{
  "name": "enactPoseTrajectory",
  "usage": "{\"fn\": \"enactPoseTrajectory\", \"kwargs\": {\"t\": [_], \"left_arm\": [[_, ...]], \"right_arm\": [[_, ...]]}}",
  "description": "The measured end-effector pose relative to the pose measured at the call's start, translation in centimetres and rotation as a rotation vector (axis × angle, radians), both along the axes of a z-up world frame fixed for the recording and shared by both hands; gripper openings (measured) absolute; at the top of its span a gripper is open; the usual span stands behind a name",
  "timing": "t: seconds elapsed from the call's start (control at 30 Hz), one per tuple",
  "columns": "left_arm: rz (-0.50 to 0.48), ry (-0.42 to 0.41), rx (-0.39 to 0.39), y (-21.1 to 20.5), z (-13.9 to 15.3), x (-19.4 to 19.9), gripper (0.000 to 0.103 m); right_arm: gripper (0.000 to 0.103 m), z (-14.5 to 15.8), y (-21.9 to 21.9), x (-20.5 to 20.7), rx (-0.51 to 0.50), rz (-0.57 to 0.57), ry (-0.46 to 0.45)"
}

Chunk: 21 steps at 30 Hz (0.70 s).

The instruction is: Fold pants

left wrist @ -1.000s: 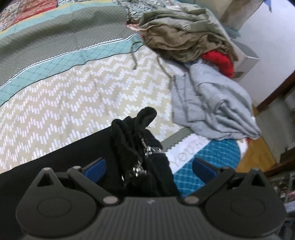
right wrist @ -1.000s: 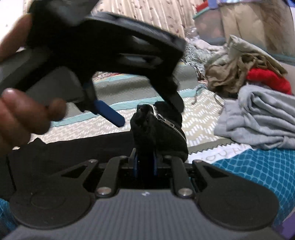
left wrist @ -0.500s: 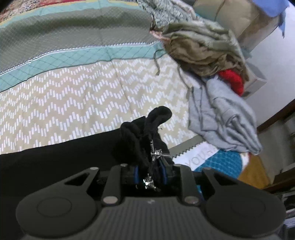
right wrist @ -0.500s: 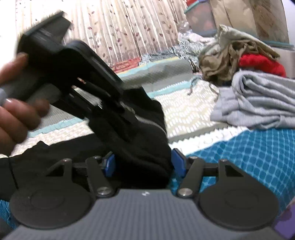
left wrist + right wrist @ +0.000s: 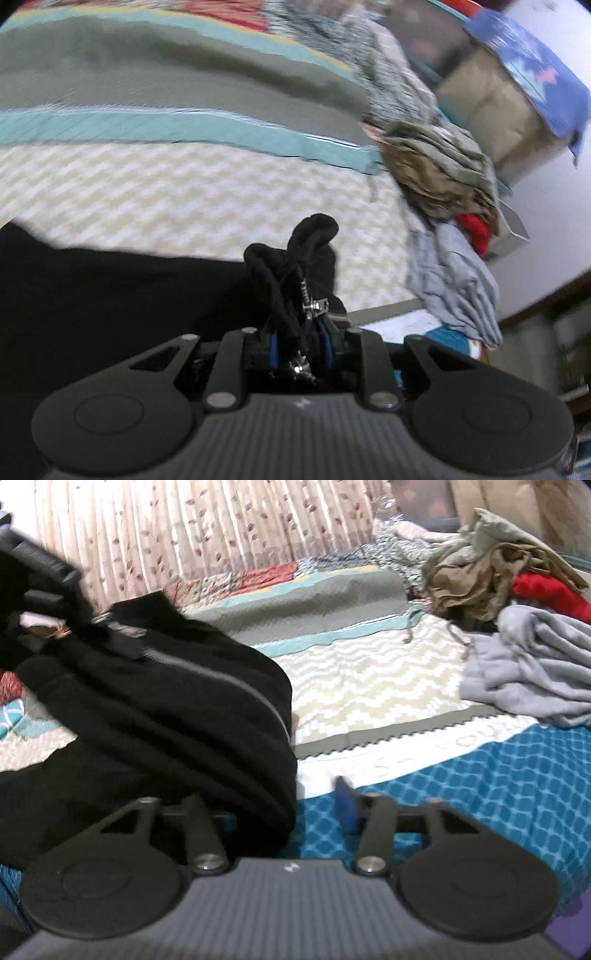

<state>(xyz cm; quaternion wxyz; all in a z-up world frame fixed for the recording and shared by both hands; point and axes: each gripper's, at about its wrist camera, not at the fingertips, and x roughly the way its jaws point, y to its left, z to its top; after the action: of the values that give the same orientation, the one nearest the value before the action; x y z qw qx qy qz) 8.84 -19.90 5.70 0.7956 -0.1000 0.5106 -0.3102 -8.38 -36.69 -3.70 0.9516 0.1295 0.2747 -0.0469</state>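
The black pants (image 5: pixel 110 295) lie across the patterned bedspread (image 5: pixel 184 192). My left gripper (image 5: pixel 301 349) is shut on a bunched end of the pants with a metal zipper (image 5: pixel 314 304). In the right wrist view the pants (image 5: pixel 166 709) are lifted up to the left, where the left gripper (image 5: pixel 40 590) holds them. My right gripper (image 5: pixel 288 812) is open, its blue pads (image 5: pixel 347 801) apart, with the pants' lower fold lying against its left side.
A pile of clothes sits at the far right of the bed: grey garment (image 5: pixel 535 664), olive garments (image 5: pixel 487 572) and a red one (image 5: pixel 546 590). A curtain (image 5: pixel 184 528) hangs behind the bed. A cardboard box (image 5: pixel 491 107) stands beyond the pile.
My left gripper closed on the bunched zipper end of the pants and lifted it leftward. My right gripper, shut on the pants a second ago, has opened and let go.
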Motion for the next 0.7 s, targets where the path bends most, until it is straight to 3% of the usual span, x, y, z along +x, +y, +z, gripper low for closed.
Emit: {"fn": "enactPoseTrajectory", "kwargs": {"t": [0.03,0.17,0.27,0.4,0.53,0.7], "left_arm": [[0.023,0.022,0.001,1.2,-0.6,0.1,0.018],[0.099,0.088,0.018,5.1,-3.4,0.0,0.018],[0.123,0.087,0.036,7.1,-5.2,-0.1,0.018],[0.139,0.051,0.125,7.4,-7.6,0.7,0.018],[0.134,0.047,0.114,8.1,-8.9,0.9,0.018],[0.126,-0.003,0.085,8.8,-8.6,1.0,0.019]], "right_arm": [[0.017,0.1,0.6,0.0,-0.017,0.011,0.003],[0.015,0.7,3.8,0.0,-0.147,0.052,-0.004],[0.015,0.9,5.4,0.4,-0.221,0.087,0.003],[0.033,0.1,5.7,1.7,-0.292,0.115,0.070],[0.054,0.2,6.0,0.8,-0.328,0.113,0.086],[0.055,0.0,5.0,0.7,-0.286,0.093,0.136]]}}
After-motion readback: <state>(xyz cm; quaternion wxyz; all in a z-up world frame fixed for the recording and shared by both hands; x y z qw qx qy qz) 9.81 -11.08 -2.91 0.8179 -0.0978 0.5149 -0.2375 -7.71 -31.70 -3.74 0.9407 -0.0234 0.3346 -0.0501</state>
